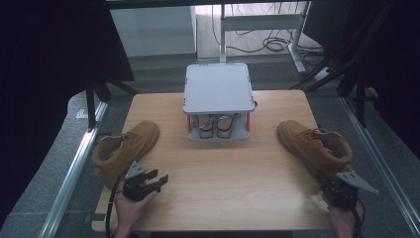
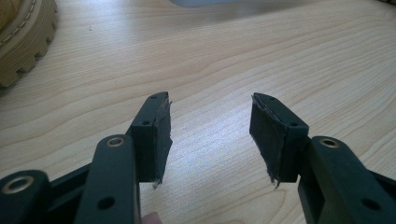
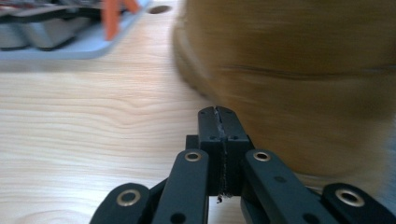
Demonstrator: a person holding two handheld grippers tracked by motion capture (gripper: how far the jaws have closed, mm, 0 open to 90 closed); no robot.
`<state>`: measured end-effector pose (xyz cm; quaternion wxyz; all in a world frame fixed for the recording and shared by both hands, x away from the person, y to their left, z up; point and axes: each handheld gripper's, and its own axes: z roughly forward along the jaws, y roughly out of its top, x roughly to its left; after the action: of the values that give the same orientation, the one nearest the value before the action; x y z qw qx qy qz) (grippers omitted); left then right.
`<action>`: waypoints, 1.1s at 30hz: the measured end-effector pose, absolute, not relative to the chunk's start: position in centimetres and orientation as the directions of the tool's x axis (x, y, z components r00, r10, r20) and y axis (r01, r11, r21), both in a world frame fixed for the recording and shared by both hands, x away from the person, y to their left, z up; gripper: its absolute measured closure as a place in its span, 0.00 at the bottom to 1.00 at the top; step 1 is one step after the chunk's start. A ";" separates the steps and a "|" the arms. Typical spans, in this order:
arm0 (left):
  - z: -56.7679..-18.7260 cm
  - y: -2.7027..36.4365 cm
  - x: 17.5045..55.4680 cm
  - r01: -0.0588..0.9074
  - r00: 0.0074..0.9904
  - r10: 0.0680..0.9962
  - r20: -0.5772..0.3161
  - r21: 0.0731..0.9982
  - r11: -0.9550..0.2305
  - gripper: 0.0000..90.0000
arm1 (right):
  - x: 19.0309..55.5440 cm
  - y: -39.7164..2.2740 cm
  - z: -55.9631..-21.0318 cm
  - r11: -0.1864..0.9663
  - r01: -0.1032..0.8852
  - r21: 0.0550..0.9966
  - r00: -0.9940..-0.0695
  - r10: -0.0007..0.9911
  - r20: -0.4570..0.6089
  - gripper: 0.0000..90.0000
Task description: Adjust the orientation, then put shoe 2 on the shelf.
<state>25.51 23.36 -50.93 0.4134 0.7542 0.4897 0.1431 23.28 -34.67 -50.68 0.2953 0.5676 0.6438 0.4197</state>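
Two tan work boots stand on the wooden table (image 1: 223, 168). The left boot (image 1: 126, 148) lies near the left edge, and its lugged sole (image 2: 23, 42) shows in the left gripper view. The right boot (image 1: 314, 144) lies near the right edge and looms large, as the right boot (image 3: 289, 70), in the right gripper view. My left gripper (image 1: 161, 178) hovers just right of the left boot's heel, open, and the left gripper (image 2: 210, 126) has only bare wood between its pads. My right gripper (image 1: 324, 178) sits at the right boot's heel, and the right gripper (image 3: 219, 112) is shut on nothing.
A grey two-level shoe rack (image 1: 218, 89) with orange posts stands at the table's far middle, a pair of shoes (image 1: 216, 126) on its lower shelf. Its lower tray (image 3: 60, 42) shows at upper left in the right gripper view. Metal frame rails run along both table sides.
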 end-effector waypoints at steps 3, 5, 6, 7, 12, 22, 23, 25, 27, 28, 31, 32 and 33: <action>-50.9 23.5 25.6 0.619 0.479 0.857 -0.190 0.765 -0.177 0.53 | 23.3 -33.4 -50.3 0.033 0.474 0.880 -0.223 0.971 0.084 0.99; -50.9 23.4 25.6 0.617 0.479 0.857 -0.189 0.767 -0.175 0.53 | 23.2 -32.9 -50.1 0.040 0.463 0.885 -0.245 0.966 0.085 0.99; -50.9 23.4 25.6 0.616 0.480 0.857 -0.187 0.768 -0.177 0.53 | 23.2 -32.7 -50.0 0.043 0.460 0.887 -0.252 0.964 0.085 0.99; -50.9 23.4 25.6 0.616 0.481 0.856 -0.188 0.767 -0.178 0.53 | 23.2 -32.5 -49.9 0.044 0.456 0.889 -0.259 0.962 0.086 0.99; -50.6 23.3 25.5 0.612 0.487 0.853 -0.189 0.771 -0.178 0.53 | 23.2 -32.0 -49.9 0.046 0.451 0.891 -0.296 0.950 0.100 0.98; -47.3 23.6 25.3 0.536 0.505 0.853 -0.128 0.822 -0.194 0.52 | 23.3 -30.6 -49.9 0.088 0.449 0.889 -0.373 0.923 0.097 0.83; -46.9 23.7 25.3 0.531 0.503 0.856 -0.124 0.826 -0.192 0.51 | 23.4 -30.4 -49.9 0.094 0.450 0.888 -0.383 0.919 0.097 0.82; -45.8 24.2 25.4 0.517 0.494 0.862 -0.115 0.836 -0.184 0.50 | 23.4 -30.1 -49.9 0.092 0.453 0.887 -0.391 0.914 0.105 0.80; -44.7 24.8 25.5 0.500 0.479 0.871 -0.108 0.849 -0.169 0.49 | 23.5 -29.8 -49.9 0.091 0.453 0.887 -0.403 0.908 0.113 0.77; -44.2 25.1 25.6 0.498 0.471 0.876 -0.104 0.851 -0.167 0.48 | 23.6 -29.7 -49.9 0.092 0.453 0.887 -0.408 0.906 0.115 0.76; -42.7 26.5 25.7 0.490 0.444 0.892 -0.088 0.857 -0.160 0.48 | 23.9 -29.1 -49.8 0.099 0.452 0.886 -0.428 0.896 0.118 0.72; -42.2 27.0 25.9 0.492 0.429 0.899 -0.086 0.857 -0.153 0.49 | 24.0 -28.9 -49.8 0.105 0.452 0.886 -0.435 0.893 0.116 0.71; -41.7 27.6 26.0 0.493 0.412 0.907 -0.082 0.858 -0.146 0.49 | 24.1 -28.7 -49.9 0.112 0.451 0.885 -0.442 0.890 0.113 0.71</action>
<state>25.99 27.60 -41.67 0.4353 0.7187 0.4871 0.2381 24.11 -28.72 -49.85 0.2338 0.4735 0.7079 0.4690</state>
